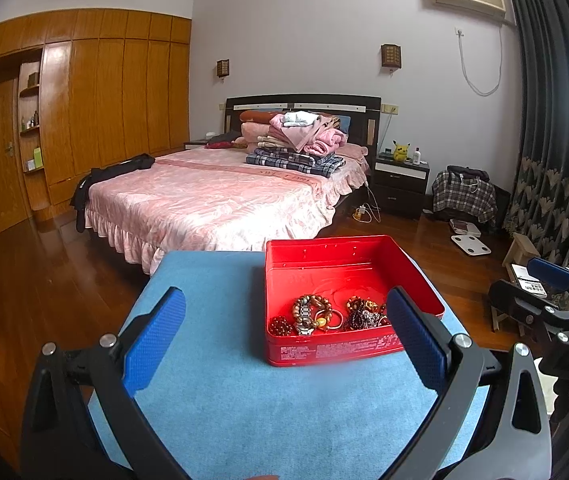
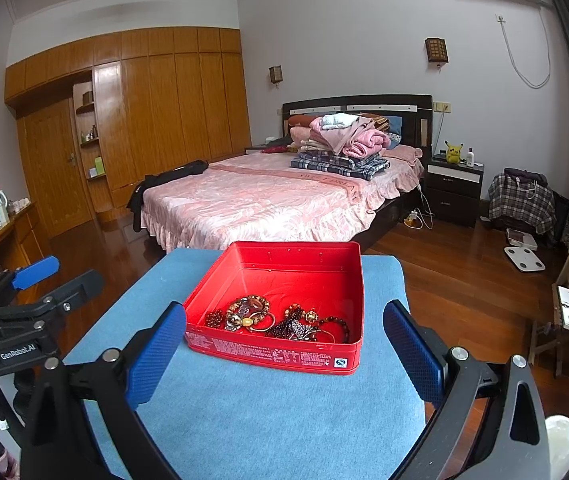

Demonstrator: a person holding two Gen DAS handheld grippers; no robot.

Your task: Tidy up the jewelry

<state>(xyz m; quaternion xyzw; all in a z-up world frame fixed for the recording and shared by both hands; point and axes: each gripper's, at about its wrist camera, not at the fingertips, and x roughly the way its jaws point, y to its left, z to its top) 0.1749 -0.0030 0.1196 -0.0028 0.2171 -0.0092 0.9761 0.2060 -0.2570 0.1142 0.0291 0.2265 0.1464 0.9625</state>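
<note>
A red tin box [image 1: 340, 350] [image 2: 284, 356] stands open on a blue-covered table [image 1: 244, 408] [image 2: 268, 412]. Several bead bracelets and other jewelry [image 1: 324, 316] [image 2: 276, 320] lie heaped along its near inside wall. My left gripper [image 1: 284, 340] is open, held above the table in front of the box, its right finger over the box's near right corner. My right gripper [image 2: 284, 346] is open too, with the box's near wall between and beyond its blue pads. Each gripper shows at the edge of the other's view: the right gripper [image 1: 552, 276], the left gripper [image 2: 36, 268].
Behind the table stands a bed with a pink cover [image 1: 220, 196] [image 2: 268, 200] and folded clothes. A wooden wardrobe [image 1: 116, 92] lines the left wall. A nightstand [image 2: 454, 188], a floor scale [image 2: 524, 258] and a small stool [image 1: 518, 250] are on the wooden floor at right.
</note>
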